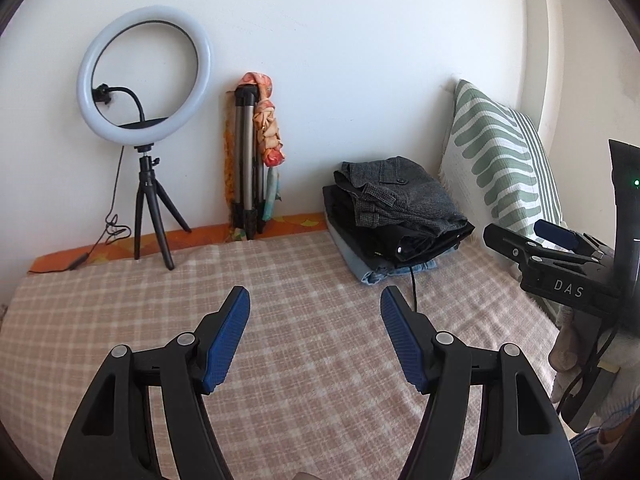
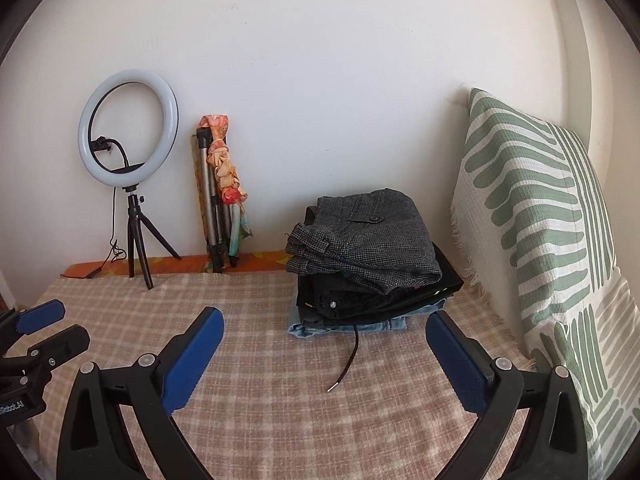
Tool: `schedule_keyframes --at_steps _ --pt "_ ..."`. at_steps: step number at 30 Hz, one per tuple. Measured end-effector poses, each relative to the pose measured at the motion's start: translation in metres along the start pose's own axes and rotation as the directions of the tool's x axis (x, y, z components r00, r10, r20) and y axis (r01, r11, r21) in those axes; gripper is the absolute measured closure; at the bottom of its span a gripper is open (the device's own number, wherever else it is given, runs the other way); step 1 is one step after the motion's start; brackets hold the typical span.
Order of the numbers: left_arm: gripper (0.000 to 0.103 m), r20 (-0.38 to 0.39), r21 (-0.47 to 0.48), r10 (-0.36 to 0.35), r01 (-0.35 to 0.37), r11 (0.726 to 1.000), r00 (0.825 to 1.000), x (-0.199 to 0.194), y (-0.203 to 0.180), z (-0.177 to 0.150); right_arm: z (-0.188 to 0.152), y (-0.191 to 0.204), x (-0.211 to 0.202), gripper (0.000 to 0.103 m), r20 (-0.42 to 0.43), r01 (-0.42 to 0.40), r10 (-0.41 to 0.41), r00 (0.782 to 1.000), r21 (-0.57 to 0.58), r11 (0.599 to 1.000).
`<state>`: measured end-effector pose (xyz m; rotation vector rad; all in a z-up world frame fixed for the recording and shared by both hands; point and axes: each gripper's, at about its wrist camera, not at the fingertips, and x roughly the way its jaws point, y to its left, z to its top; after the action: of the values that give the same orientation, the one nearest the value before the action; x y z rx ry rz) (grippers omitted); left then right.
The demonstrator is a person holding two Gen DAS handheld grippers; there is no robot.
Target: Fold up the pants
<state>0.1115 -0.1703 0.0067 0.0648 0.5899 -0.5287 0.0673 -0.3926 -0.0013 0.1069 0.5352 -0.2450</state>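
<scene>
A stack of folded pants (image 1: 396, 216) (image 2: 368, 256) lies at the far right of the checked bed cover (image 1: 280, 320) (image 2: 280, 380), near the wall. Grey tweed pants are on top, black ones under them, light blue jeans at the bottom. A black drawstring (image 2: 348, 360) hangs out onto the cover. My left gripper (image 1: 315, 300) is open and empty, above the cover in front of the stack. My right gripper (image 2: 324, 324) is open and empty, close in front of the stack; it also shows in the left wrist view (image 1: 532, 236). The left gripper shows at the left edge of the right wrist view (image 2: 48, 324).
A green-and-white striped pillow (image 1: 500, 160) (image 2: 540, 220) leans against the right wall. A ring light on a small tripod (image 1: 146, 120) (image 2: 128, 152) and a folded tripod with an orange cloth (image 1: 256, 152) (image 2: 218, 188) stand by the back wall.
</scene>
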Motion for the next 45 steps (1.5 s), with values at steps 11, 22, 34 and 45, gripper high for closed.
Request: schedule_keyframes --at_steps 11,22,34,45 --pt "0.035 -0.008 -0.021 0.033 -0.033 0.999 0.999 -0.024 0.036 -0.032 -0.029 0.049 -0.006 0.0 0.016 -0.052 0.052 0.999 -0.006 0.999" --pt "0.031 -0.021 -0.026 0.033 -0.033 0.999 0.999 -0.018 0.044 -0.049 -0.041 0.061 0.003 0.0 0.01 -0.05 0.05 0.999 0.001 0.999" --pt "0.019 -0.044 -0.039 0.093 -0.095 0.995 0.995 -0.011 0.063 -0.056 -0.048 0.067 0.016 0.0 -0.006 -0.032 0.032 0.999 0.0 0.999" --pt "0.019 -0.034 -0.036 0.135 -0.136 0.99 0.99 -0.016 0.063 -0.053 -0.048 0.065 0.016 0.0 -0.005 -0.024 0.024 1.0 0.009 1.0"
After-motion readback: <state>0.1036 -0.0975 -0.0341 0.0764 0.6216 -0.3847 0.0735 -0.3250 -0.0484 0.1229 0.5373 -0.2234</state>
